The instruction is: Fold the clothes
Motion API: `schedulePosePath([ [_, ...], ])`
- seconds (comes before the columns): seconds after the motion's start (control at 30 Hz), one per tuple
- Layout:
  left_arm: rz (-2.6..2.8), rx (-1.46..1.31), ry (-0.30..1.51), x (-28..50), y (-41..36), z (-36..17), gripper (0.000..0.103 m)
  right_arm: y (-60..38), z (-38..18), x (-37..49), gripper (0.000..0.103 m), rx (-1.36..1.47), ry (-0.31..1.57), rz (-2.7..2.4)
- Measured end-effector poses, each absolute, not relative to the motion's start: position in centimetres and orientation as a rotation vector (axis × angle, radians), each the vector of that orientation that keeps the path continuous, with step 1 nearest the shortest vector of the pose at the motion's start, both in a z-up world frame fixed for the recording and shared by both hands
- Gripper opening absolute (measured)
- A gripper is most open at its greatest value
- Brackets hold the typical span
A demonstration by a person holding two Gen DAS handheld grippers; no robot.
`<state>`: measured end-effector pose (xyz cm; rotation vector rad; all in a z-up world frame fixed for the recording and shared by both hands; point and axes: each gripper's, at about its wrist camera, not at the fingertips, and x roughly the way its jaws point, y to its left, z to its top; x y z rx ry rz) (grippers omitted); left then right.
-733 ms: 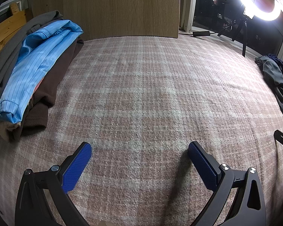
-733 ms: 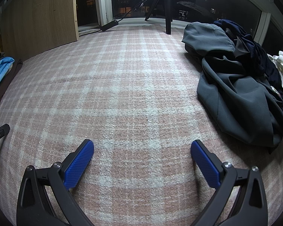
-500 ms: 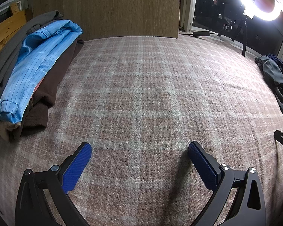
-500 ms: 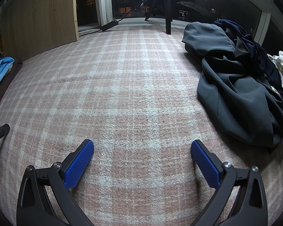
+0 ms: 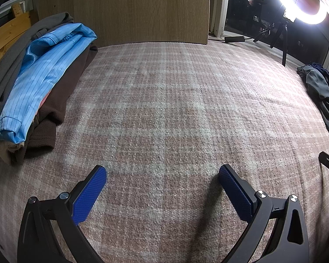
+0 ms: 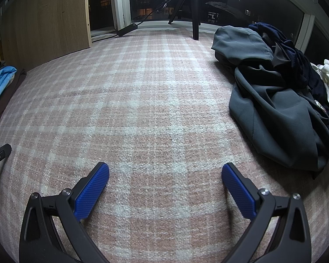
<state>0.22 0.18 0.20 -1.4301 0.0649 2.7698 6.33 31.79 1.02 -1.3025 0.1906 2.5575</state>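
Left tool (image 5: 162,172) hovered over the plaid blanket (image 5: 175,100), jaws wide apart, nothing between them. Folded stack topped by a blue striped shirt (image 5: 43,74) lay at frame's left, well apart. Right tool (image 6: 165,168) likewise gaped empty; unfolded dark clothes pile (image 6: 274,92) sat upper right of it, apart.

— What sits around the plaid blanket (image 5: 164,109)?
— A folded stack of clothes (image 5: 39,87) on its left edge, a blue striped shirt (image 5: 46,72) on top.
— And the left gripper (image 5: 162,173)?
— Over the blanket's near part, jaws spread wide, nothing between them.
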Motion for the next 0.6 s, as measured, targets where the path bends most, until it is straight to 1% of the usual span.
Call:
schedulePosePath([
  [0.37,2.751,-1.444,0.056,-0.1,-0.1,0.0,0.102,31.8,1.4,5.9,0.103,-1.327,0.210,2.527],
  [0.43,2.733,-1.460,0.049,0.0,-0.2,0.2,0.100,31.7,1.4,5.7,0.103,-1.351,0.237,2.502],
  [0.47,2.720,-1.463,0.056,0.1,-0.2,0.3,0.096,31.6,1.4,5.6,0.103,-1.362,0.250,2.489],
  [0.5,2.712,-1.463,0.063,0.2,-0.3,0.5,0.089,31.5,1.6,5.7,0.103,-1.376,0.276,2.487],
  [0.53,2.707,-1.462,0.074,0.4,-0.3,0.9,0.087,31.3,1.9,5.8,0.103,-1.382,0.297,2.494],
  [0.6,2.701,-1.444,0.089,1.2,-0.4,2.3,0.087,30.6,3.2,6.5,0.103,-1.350,0.304,2.521],
])
